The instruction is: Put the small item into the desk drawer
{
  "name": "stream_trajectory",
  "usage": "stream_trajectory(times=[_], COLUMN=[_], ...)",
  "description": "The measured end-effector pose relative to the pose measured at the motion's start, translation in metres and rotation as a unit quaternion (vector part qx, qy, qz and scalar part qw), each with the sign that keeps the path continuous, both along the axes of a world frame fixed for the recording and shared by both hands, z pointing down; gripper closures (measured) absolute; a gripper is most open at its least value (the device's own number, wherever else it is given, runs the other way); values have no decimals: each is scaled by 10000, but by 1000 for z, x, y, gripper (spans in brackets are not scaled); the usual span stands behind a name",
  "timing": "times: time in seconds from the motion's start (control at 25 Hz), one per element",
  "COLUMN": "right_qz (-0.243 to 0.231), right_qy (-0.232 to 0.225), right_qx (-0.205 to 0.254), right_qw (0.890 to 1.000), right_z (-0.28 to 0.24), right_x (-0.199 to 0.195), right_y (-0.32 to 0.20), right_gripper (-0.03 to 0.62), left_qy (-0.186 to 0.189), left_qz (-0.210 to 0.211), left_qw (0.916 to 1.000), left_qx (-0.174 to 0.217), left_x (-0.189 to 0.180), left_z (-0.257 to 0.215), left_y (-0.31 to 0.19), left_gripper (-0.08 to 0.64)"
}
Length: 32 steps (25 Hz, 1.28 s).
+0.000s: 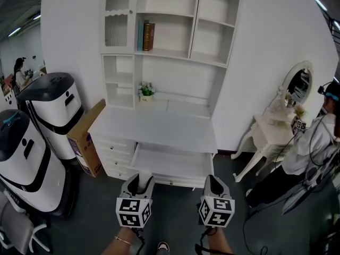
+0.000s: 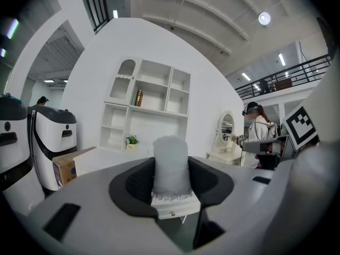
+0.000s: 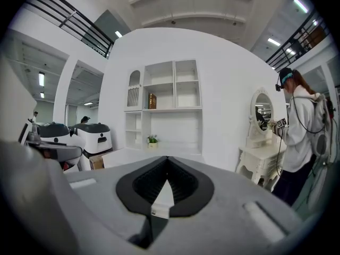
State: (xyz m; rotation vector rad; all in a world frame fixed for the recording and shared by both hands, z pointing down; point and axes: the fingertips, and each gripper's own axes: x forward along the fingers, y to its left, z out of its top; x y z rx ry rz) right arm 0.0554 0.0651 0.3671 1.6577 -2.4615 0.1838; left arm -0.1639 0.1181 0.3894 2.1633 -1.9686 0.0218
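Left gripper (image 1: 141,179): jaws pinch the small item (image 2: 171,155), a pale fuzzy roll standing upright between the pads. Don't loosen or tilt it on the way in. Right gripper (image 3: 167,175): jaws pressed together, nothing in them. Both sit just short of the bench (image 1: 159,125), aimed at its middle drawer (image 1: 172,164), which looks pulled out already. Bring the left in level over the drawer front, lower the roll inside, then let go. Use the right to steady the drawer front.
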Motion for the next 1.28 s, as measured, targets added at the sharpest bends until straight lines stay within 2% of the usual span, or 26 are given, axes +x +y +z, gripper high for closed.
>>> stream_trajectory(times=[0.28, 0.64, 1.04, 1.28], right_qz=[-152, -257, -108, -178], right_qy=[-82, -122, -47, -16], right_qx=[-29, -294, -479, -481], right_qw=[9998, 9992, 9988, 9987], right_z=[2, 21, 44, 38], right_x=[8, 14, 10, -22], right_y=[-55, -92, -138, -191], right_gripper=[593, 592, 593, 593], left_qy=[-88, -163, -89, -74], left_qz=[-80, -69, -14, 61], left_qw=[9999, 9997, 9996, 9997], left_qx=[-14, -157, -264, -223], left_x=[14, 28, 17, -6], left_z=[-3, 1, 21, 15], left_y=[-48, -84, -131, -186], left_gripper=[383, 383, 383, 383])
